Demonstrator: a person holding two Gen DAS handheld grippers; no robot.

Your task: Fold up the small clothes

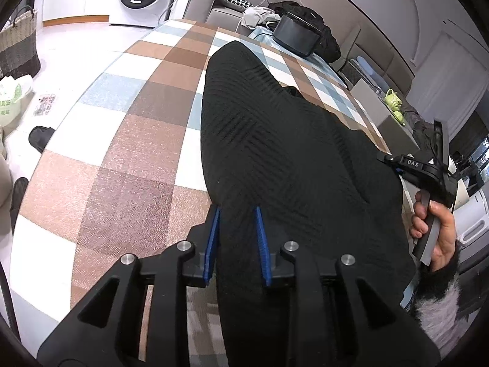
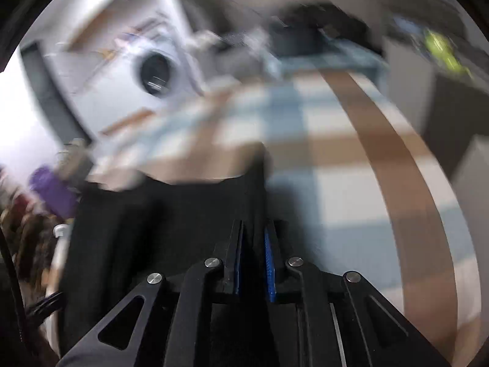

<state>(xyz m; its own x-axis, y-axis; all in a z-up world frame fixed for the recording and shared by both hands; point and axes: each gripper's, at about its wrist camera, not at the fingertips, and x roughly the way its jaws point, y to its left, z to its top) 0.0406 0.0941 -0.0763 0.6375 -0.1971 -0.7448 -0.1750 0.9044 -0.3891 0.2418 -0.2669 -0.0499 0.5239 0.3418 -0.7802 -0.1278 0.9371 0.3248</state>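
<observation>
Left wrist view: black knit garment (image 1: pixel 275 140) lies on the checked worktop (image 1: pixel 122 140), its near hem clenched between both grippers' jaws. Uneven pulling could drag it askew, spoiling the fold.

Black ribbed garment (image 1: pixel 275 140) on brown/blue/white checked cloth (image 1: pixel 128 140).

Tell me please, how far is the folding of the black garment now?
Early stage. Done: the black garment lies lengthwise on the checked cloth. In hand: the left gripper and right gripper each pinch its near edge. Left: no finished fold shows yet, so the folding itself remains.
</observation>
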